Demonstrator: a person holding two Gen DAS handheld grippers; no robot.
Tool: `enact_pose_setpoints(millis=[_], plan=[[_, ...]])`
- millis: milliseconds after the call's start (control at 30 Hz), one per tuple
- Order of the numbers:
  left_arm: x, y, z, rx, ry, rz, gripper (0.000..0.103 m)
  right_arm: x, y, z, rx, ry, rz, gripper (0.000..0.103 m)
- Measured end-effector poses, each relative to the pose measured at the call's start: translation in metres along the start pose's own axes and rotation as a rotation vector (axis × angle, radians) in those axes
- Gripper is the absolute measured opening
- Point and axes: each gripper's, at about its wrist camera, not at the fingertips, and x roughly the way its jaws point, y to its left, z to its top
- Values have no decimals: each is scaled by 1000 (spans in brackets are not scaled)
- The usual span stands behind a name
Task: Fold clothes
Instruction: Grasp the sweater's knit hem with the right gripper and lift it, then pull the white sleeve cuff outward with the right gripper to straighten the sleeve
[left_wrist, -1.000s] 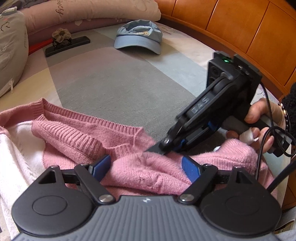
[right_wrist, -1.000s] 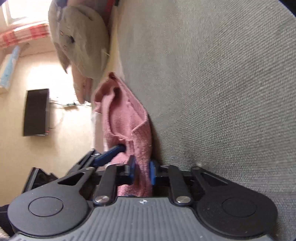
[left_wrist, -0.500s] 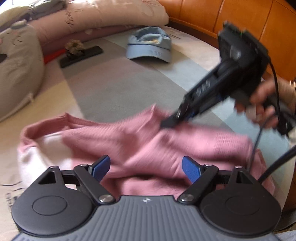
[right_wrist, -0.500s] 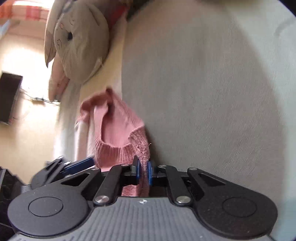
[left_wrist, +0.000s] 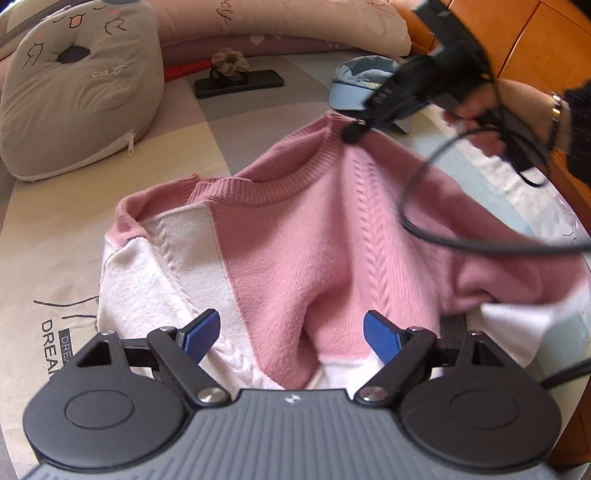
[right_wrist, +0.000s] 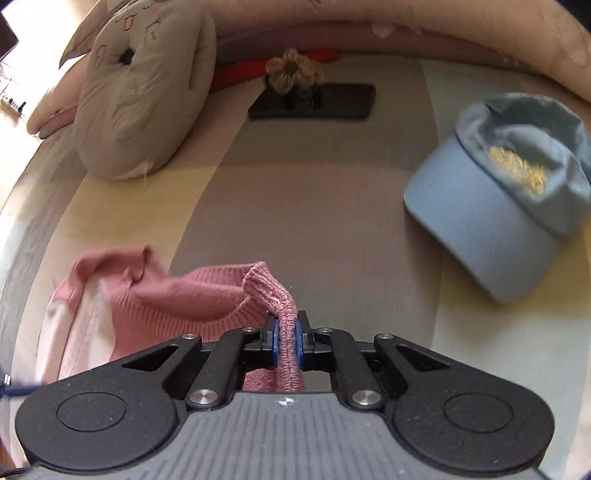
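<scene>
- The pink and white sweater (left_wrist: 325, 258) lies on the bed (left_wrist: 44, 258), and we take it as our landmark for everything else.
- Our right tongs (right_wrist: 286, 338) are pressed together on the ribbed collar (right_wrist: 266, 284), lifting that edge off the bed while the body drapes below it.
- Our left tongs (left_wrist: 291, 332) hang spread wide just over the sweater's lower front, touching nothing that we can see.
- We judge the knit soft, light and stretchy: it sags wherever it is unsupported, so a single pinch lets it bunch.
- We think the thick ribbed collar and the hem give the firmest hold; the fleecy white part looks likelier to slip.
- Beyond the sweater, on its collar side, sits a blue cap (right_wrist: 509, 192), near enough to get in the way if we spread the garment flat.
- Farther beyond lie a dark phone (right_wrist: 314, 101) with a flower ornament (right_wrist: 291, 72) on it.
- The grey cat cushion (left_wrist: 77, 85) sits well apart, beyond the sweater's white side.
- The cable (left_wrist: 424, 206) of the right tool hangs across the sweater and could snag it.
</scene>
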Motion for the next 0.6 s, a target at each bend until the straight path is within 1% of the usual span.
enact_pose_setpoints(millis=[67,133,200,233,267,333,400,433,500,600], plan=[[1,2,1,-12,-2,1,85,11,-1,7,-11,3,-26,12],[2,3,1,-22,2,5,85,23,-1,8,-14,35,-39,15],[2,4,1,-29,4,9,85,28,-2,7,8,41,-40,22],[2,5,1,-32,5,11,85,23,-4,5,24,35,-31,30],[2,6,1,-35,5,11,85,19,-6,2,40,29,-22,33],[2,8,0,-38,9,13,85,2,-14,-6,59,3,-24,40],[2,9,-1,-39,13,15,85,-17,-21,-18,82,-13,-42,41],[2,8,-1,-39,15,15,85,-27,-23,-24,94,-20,-51,45],[3,7,0,-37,18,15,85,-50,-29,-41,136,-26,-66,47],[8,3,3,-24,32,25,85,-80,-34,-71,193,-22,-79,54]])
